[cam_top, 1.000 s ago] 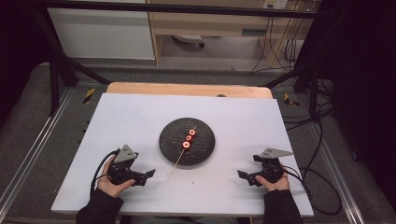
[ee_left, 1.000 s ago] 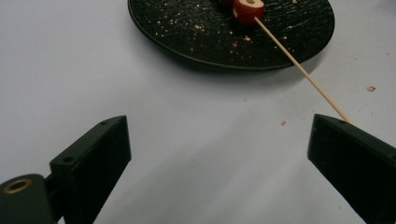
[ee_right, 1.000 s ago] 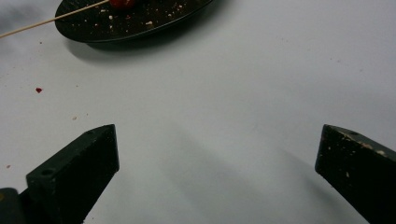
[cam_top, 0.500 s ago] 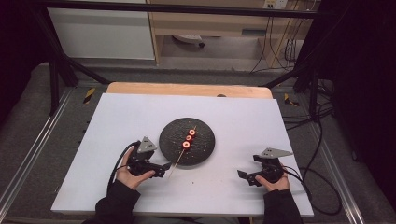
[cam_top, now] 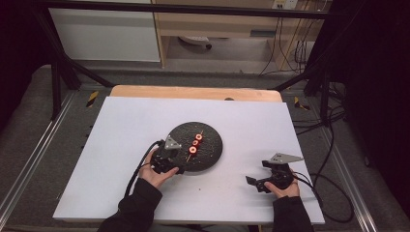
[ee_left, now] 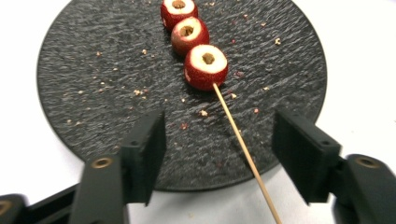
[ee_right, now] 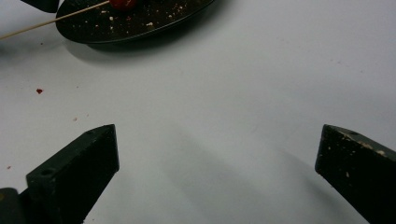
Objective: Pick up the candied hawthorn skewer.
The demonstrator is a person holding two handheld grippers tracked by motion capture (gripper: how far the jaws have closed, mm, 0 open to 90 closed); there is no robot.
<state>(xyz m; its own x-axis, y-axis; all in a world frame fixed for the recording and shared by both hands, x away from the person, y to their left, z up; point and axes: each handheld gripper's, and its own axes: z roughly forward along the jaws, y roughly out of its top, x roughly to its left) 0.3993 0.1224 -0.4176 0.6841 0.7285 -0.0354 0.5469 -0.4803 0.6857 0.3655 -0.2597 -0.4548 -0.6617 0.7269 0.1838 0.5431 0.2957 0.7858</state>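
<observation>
A wooden skewer (ee_left: 243,149) with three cored red fruits (ee_left: 206,66) lies on a round black plate (ee_left: 93,84) at the middle of the white table. The bare end of the stick juts over the plate's near rim. My left gripper (ee_left: 219,135) reaches over that rim, one jaw on each side of the stick. Its jaws have just been closing but stand apart and do not touch the stick. In the high view the left gripper (cam_top: 178,162) sits at the plate's (cam_top: 212,145) near left edge. My right gripper (cam_top: 254,183) rests open on the table at the near right, nothing between its jaws.
Crumbs and red flecks dot the plate and the table (ee_right: 233,84) near it. The right gripper view catches the plate's edge (ee_right: 140,23) and the stick's end (ee_right: 51,19) at its top left. A wooden strip (cam_top: 193,92) borders the table's far edge; cables (cam_top: 333,193) trail off right.
The left hand has moved right from the near left of the table up to the plate, and its jaws have narrowed around the stick. The right hand has stayed put.
</observation>
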